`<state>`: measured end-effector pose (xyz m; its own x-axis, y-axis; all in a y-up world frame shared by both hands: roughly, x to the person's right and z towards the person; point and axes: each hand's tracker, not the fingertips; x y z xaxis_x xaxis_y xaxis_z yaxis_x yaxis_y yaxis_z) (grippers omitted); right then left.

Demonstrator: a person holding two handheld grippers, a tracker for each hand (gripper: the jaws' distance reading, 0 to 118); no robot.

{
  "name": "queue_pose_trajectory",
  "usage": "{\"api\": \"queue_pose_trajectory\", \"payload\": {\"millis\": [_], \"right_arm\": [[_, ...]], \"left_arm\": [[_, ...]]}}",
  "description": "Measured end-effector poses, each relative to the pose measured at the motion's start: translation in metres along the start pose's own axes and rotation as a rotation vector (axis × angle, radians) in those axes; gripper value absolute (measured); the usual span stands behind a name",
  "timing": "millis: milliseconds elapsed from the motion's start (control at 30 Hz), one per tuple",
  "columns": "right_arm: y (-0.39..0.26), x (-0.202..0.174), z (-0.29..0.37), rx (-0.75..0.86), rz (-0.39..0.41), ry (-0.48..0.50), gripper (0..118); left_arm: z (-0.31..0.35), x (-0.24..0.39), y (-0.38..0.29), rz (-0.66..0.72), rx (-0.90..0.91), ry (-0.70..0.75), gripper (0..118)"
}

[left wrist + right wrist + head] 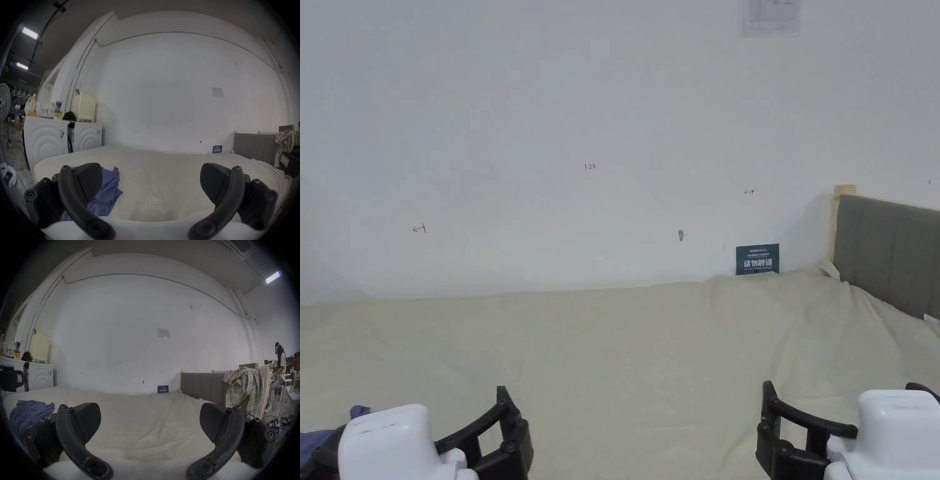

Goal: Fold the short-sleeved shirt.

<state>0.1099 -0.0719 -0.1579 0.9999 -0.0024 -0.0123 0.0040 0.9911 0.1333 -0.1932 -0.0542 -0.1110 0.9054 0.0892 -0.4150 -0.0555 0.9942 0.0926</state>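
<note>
A blue short-sleeved shirt lies crumpled on the cream bed sheet, at the bed's near left. In the head view a scrap of the shirt peeks out at the lower left. My left gripper hovers open just right of the shirt, nothing between its jaws. My right gripper is open too, over bare sheet, with the shirt far to its left. In the head view the left gripper and right gripper sit low at the bottom edge.
A white wall runs behind the bed. A grey headboard stands at the right, with a plaid cloth draped beyond it. White machines stand left of the bed. A person is far off at the right.
</note>
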Motion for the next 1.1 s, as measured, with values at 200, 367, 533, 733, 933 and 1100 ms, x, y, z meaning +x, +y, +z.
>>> {"api": "queue_pose_trajectory", "payload": {"millis": [200,367,533,733,933,1100], "right_arm": [[0.007,-0.01,0.009,0.028,0.049,0.021,118],[0.009,-0.016,0.01,0.034,0.07,0.036,118],[0.011,-0.017,0.009,0.005,0.052,0.031,118],[0.01,-0.017,0.015,0.066,0.053,0.029,118],[0.01,-0.024,0.018,0.07,0.109,-0.01,118],[0.012,-0.027,0.022,0.036,0.074,0.055,31]], "left_arm": [[-0.002,-0.004,0.004,-0.021,0.021,0.026,118],[0.011,0.007,0.008,-0.125,0.117,0.002,118],[0.02,0.018,0.007,-0.176,0.168,-0.016,118],[0.026,0.021,0.0,-0.199,0.274,-0.016,118],[0.02,0.018,0.005,-0.111,0.128,-0.088,118],[0.016,0.02,0.005,-0.118,0.036,-0.148,18]]}}
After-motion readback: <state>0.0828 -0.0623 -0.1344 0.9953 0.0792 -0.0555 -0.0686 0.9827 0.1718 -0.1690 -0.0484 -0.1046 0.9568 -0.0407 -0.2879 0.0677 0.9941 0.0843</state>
